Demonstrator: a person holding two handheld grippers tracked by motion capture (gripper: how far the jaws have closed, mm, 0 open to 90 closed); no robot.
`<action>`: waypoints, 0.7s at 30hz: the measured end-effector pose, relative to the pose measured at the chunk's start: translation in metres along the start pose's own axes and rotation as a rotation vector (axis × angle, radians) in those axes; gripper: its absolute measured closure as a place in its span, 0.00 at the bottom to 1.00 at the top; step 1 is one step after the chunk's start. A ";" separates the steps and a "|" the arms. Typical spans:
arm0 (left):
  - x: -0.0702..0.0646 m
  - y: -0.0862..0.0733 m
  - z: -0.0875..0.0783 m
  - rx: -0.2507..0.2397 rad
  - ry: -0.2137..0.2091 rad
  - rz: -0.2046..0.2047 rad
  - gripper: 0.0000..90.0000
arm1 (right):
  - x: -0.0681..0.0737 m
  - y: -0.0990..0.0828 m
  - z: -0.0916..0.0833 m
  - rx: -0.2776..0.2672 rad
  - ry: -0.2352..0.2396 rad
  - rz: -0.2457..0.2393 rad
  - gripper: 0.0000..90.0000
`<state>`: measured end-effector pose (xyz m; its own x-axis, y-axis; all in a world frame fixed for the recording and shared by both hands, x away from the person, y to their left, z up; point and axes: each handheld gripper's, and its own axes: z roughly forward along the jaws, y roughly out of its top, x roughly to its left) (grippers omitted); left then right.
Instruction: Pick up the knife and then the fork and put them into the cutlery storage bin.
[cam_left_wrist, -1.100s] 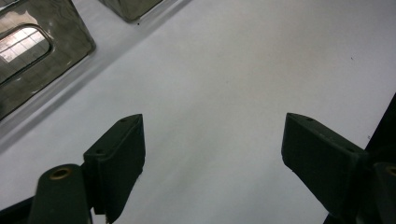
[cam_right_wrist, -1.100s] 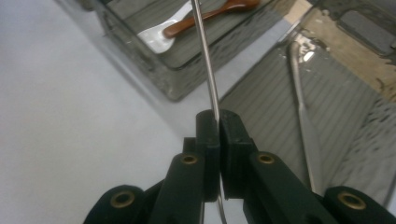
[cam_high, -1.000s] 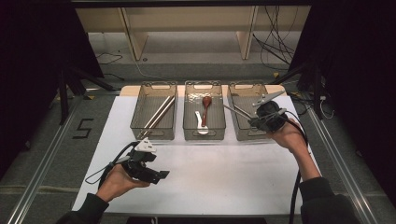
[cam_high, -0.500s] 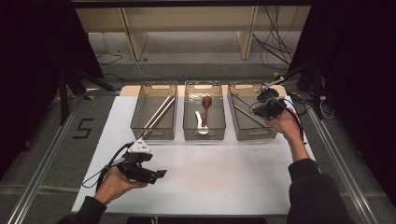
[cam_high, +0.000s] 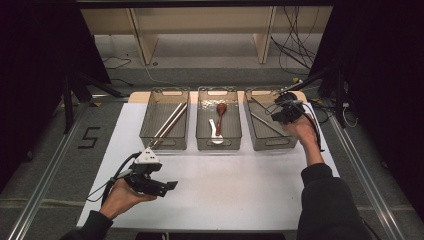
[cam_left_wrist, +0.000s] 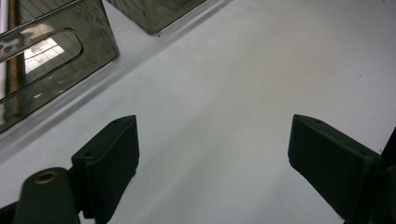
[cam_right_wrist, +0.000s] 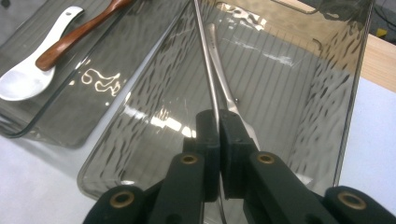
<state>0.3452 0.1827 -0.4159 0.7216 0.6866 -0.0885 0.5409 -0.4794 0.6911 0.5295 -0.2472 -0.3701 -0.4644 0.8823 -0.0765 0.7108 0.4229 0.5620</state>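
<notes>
While your right gripper (cam_right_wrist: 218, 122) holds its jaws shut on a thin metal utensil (cam_right_wrist: 206, 60) over the right-hand bin (cam_high: 270, 141), you are at the placing step, so next lower it inside and release, your left gripper (cam_left_wrist: 212, 154) waiting wide open, empty, above the white surface (cam_high: 225, 190).

Both arms wear dark long sleeves. The left gripper (cam_high: 172, 186) is black, topped by a pale grey three-cornered plate, and trails a black cable. The right gripper (cam_right_wrist: 218, 122) has black fingers (cam_right_wrist: 207, 135) with brass-coloured screws.
</notes>
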 end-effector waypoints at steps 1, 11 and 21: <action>0.000 0.000 0.000 0.002 -0.001 0.001 0.18 | 0.000 0.000 0.000 -0.001 -0.001 0.000 0.98; -0.001 -0.001 0.002 0.014 0.000 0.011 0.18 | -0.003 0.001 0.008 0.014 -0.015 0.017 0.98; -0.002 -0.001 0.002 0.026 -0.001 0.018 0.18 | 0.001 0.005 0.020 0.032 -0.024 0.034 0.81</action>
<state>0.3443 0.1803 -0.4180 0.7317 0.6773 -0.0765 0.5387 -0.5059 0.6737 0.5431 -0.2401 -0.3842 -0.4270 0.9009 -0.0775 0.7427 0.3983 0.5383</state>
